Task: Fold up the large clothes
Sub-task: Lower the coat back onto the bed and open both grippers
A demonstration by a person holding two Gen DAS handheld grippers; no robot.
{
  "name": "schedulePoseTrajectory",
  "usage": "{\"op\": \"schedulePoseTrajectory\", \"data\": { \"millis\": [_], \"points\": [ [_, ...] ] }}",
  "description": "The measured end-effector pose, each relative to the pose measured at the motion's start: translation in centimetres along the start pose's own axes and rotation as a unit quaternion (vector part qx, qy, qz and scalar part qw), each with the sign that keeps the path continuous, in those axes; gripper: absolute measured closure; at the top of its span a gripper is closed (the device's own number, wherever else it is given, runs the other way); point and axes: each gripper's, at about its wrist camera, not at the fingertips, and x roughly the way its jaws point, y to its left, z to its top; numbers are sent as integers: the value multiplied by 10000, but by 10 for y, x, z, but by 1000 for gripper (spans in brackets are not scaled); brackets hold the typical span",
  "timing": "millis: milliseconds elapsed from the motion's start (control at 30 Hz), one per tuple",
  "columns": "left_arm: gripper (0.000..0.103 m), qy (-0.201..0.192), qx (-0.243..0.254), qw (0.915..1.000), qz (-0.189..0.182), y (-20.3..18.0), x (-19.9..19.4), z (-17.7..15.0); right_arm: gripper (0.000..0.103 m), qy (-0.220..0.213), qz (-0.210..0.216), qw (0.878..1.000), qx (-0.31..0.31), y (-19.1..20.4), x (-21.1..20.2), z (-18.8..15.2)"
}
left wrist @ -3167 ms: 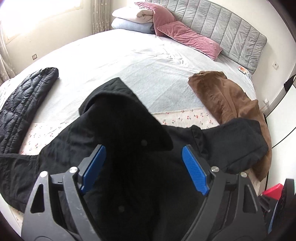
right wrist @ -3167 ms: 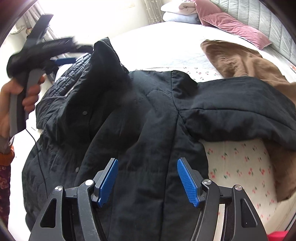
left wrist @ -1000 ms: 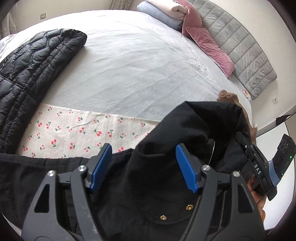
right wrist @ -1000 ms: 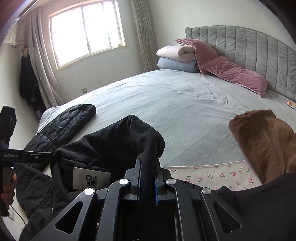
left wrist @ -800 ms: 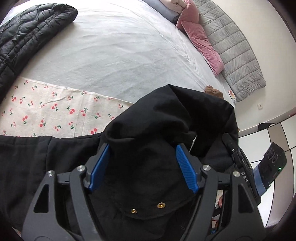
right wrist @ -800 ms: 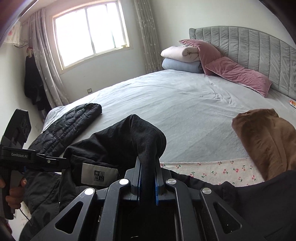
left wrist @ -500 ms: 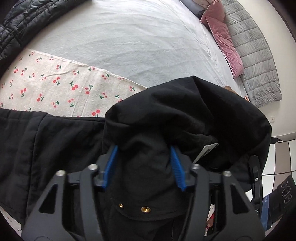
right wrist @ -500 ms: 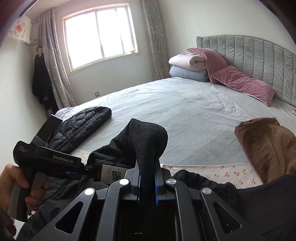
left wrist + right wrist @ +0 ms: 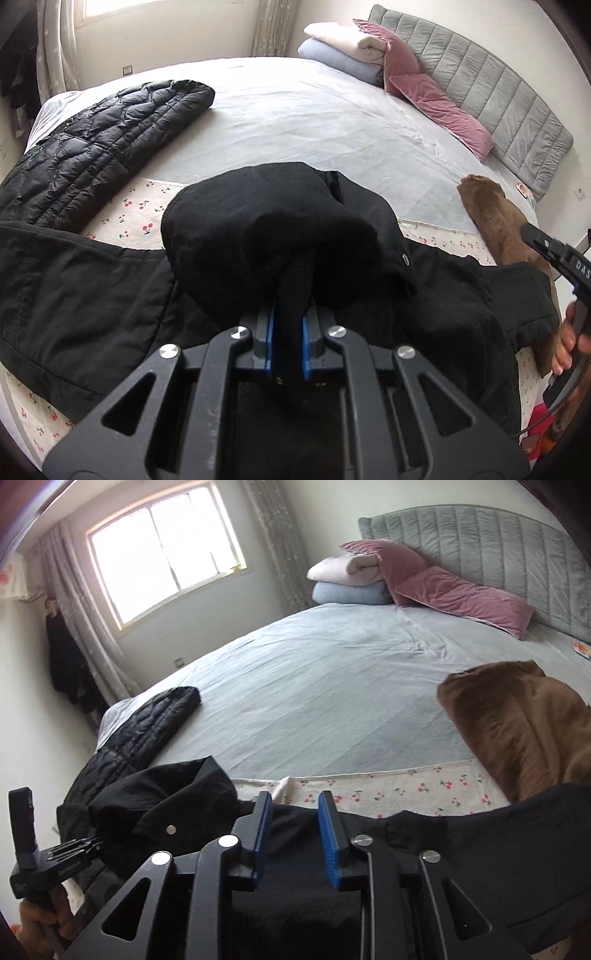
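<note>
A large black jacket (image 9: 92,295) lies across the near edge of the bed, and part of it is bunched into a raised hood-like fold (image 9: 266,229). My left gripper (image 9: 289,343) is closing on that fold, its blue pads pressing black cloth between them. In the right wrist view the jacket (image 9: 166,805) lies low beneath my right gripper (image 9: 295,830). Its jaws are opening, with no cloth pinched between the pads. A hand holds the right gripper's body (image 9: 554,254) at the right edge of the left wrist view. The left gripper (image 9: 74,849) shows at the lower left of the right wrist view.
A black quilted puffer jacket (image 9: 103,147) lies at the bed's left side. A brown garment (image 9: 495,218) lies on the right. Pink pillows (image 9: 436,107) and folded blankets (image 9: 343,48) sit by the grey headboard. A cherry-print sheet (image 9: 136,206) runs under the jacket.
The left jaws went from wide apart to clamped on the jacket's fold. The right jaws, shut on a raised fold before, have parted and the cloth has dropped away.
</note>
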Motion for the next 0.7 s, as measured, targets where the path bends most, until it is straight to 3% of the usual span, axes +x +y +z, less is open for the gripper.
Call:
{"op": "schedulePoseTrajectory", "data": {
  "millis": [33,100,333,500,567,600,700],
  "points": [
    [90,-96,105,9999,-66,-4,-5,-6,46,86,164,9996,-226,13,5,4],
    [90,-270,345,9990,-133,-10,-16,-23,42,219,344,9961,-785,44,16,10],
    [90,-436,730,9950,-533,-12,-36,-54,40,679,485,9726,-2169,125,70,19],
    [90,-425,747,9936,-728,-4,-40,-61,40,1216,97,9494,-2893,160,134,17],
    [89,-420,809,9926,-798,-3,-40,-62,69,1526,131,9492,-2748,162,158,9],
    [87,-420,847,9917,-868,-1,-41,-61,95,1581,82,9509,-2661,161,164,6],
    [74,-519,944,9893,-988,7,-54,-58,97,1192,-488,9652,-2275,140,155,3]
  ]
}}
